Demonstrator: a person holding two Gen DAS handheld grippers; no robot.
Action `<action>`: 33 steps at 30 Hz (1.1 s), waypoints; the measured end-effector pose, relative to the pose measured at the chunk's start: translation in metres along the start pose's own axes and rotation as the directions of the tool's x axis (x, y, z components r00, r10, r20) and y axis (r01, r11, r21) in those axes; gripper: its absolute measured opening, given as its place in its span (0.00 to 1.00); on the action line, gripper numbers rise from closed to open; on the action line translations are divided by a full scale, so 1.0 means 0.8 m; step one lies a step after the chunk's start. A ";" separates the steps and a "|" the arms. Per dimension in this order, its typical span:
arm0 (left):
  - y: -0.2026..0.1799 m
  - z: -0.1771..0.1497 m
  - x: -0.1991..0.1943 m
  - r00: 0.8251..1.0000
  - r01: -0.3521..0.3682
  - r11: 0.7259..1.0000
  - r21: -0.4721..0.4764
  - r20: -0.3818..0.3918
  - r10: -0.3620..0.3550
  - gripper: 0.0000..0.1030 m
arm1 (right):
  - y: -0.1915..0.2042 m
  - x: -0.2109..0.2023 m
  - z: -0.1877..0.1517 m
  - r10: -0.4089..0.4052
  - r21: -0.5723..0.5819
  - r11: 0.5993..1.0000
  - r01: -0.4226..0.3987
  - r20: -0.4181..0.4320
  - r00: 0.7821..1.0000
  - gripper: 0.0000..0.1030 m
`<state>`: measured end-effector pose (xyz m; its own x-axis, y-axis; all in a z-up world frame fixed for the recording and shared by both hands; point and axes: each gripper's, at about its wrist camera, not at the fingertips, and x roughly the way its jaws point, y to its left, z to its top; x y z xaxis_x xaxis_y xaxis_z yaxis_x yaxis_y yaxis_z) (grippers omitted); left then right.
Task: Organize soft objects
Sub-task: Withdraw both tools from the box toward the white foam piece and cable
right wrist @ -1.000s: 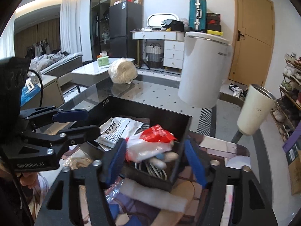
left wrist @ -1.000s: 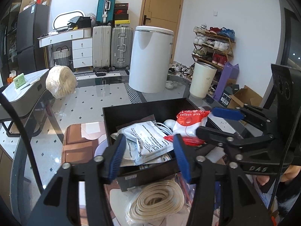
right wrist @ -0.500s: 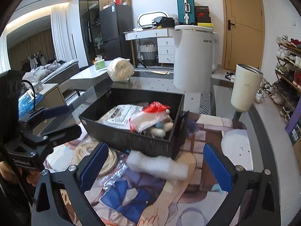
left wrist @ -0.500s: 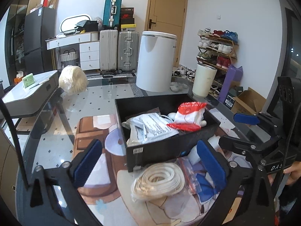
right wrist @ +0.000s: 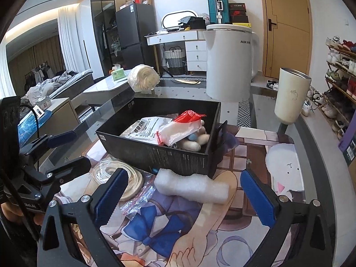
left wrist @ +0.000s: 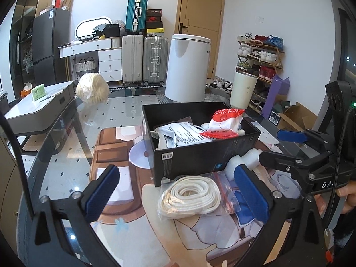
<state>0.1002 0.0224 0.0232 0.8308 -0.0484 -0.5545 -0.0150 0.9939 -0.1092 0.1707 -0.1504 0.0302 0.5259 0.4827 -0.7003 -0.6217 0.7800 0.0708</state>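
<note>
A black box (left wrist: 200, 158) (right wrist: 178, 158) sits on a printed mat on the glass table. It holds white packets (left wrist: 180, 133), a red-and-white bag (left wrist: 224, 122) (right wrist: 180, 126) and a plush toy (right wrist: 195, 142). A bagged coil of white rope (left wrist: 191, 197) (right wrist: 124, 178) lies in front of the box, between my left gripper's pads. A white foam roll (right wrist: 191, 185) (left wrist: 242, 162) lies by the box, between my right gripper's pads. My left gripper (left wrist: 178, 195) and my right gripper (right wrist: 184, 198) are both open wide and empty, back from the box.
A cream tumbler (right wrist: 291, 95) stands at the table's far right. A pale bagged bundle (left wrist: 92, 87) sits at the far left. A white appliance (right wrist: 229, 60) stands beyond the table. The printed mat (right wrist: 244, 222) covers the near table.
Both grippers have opened wide and pulled back from the box. The red-and-white bag and the packets now lie in the box, free of the jaws.
</note>
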 end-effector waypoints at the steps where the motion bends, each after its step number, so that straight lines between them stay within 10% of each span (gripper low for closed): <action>1: 0.000 -0.001 0.000 1.000 0.000 1.000 0.000 -0.001 0.000 1.00 | 0.000 0.001 0.000 0.000 -0.002 1.000 0.000 -0.004 1.000 0.99; 33: -0.003 -0.018 0.028 0.991 0.017 1.000 -0.023 -0.134 -0.020 1.00 | -0.017 0.058 -0.021 0.010 0.061 0.998 0.001 -0.185 0.983 0.99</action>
<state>0.1108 0.0175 -0.0008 0.7489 -0.0813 -0.6577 -0.0138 0.9903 -0.1381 0.1938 -0.1451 -0.0152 0.4033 0.4086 -0.8188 -0.5847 0.8033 0.1129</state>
